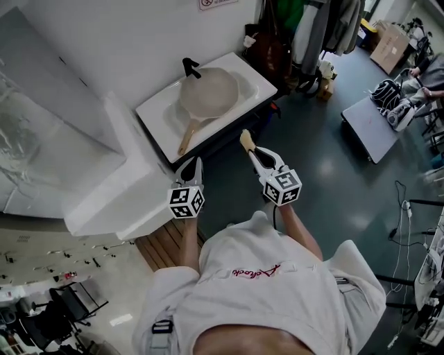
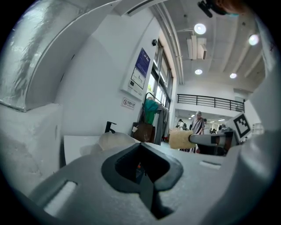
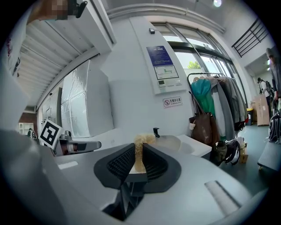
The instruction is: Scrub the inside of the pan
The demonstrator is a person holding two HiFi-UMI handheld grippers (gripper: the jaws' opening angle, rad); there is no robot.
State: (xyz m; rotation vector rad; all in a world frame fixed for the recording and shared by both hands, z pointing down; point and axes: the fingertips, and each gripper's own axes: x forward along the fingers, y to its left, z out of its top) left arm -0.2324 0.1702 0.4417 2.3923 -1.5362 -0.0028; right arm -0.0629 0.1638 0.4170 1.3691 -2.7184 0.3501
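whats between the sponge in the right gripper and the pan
Only the sink's white front rim; in the head view nothing else lies between the sponge, clamped in the right gripper, and the pan.

The pan is largely hidden behind the left gripper in its own view, the lower part of the sponge is covered by the jaws of the right gripper, the wall sign is cut off by the head view's top edge, and the print on the poster cannot be read.
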